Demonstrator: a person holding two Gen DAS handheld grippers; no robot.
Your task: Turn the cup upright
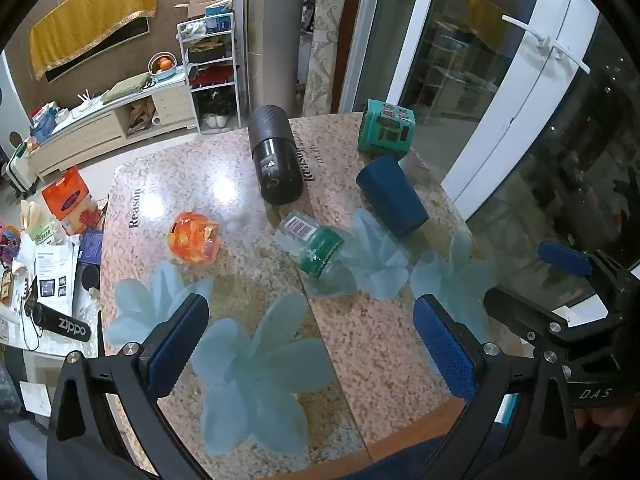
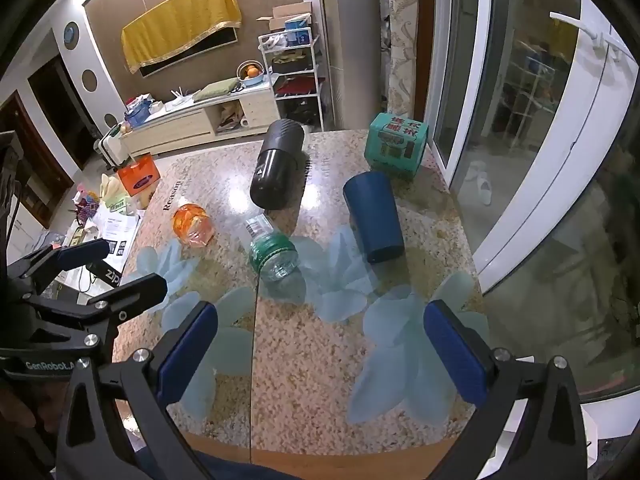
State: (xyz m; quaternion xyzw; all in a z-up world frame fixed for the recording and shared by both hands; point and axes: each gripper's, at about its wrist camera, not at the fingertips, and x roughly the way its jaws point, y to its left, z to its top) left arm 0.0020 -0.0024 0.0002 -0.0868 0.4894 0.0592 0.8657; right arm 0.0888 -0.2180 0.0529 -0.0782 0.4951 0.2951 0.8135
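Observation:
A dark blue cup (image 1: 392, 196) lies on its side on the speckled glass-topped table (image 1: 200, 184), right of centre; in the right wrist view the cup (image 2: 373, 216) points its narrow closed end toward me. My left gripper (image 1: 312, 344) is open and empty above the table's near edge, well short of the cup. My right gripper (image 2: 320, 354) is open and empty, also near the front edge. Each gripper shows in the other's view: the right one (image 1: 532, 276) at the right side, the left one (image 2: 120, 268) at the left side.
A black cylinder (image 1: 274, 156) lies at the back centre. A clear bottle with a green label (image 1: 316, 246) lies in the middle. An orange jar (image 1: 195, 239) stands left. A teal box (image 1: 386, 130) stands behind the cup. A glass door (image 2: 560, 160) is close on the right.

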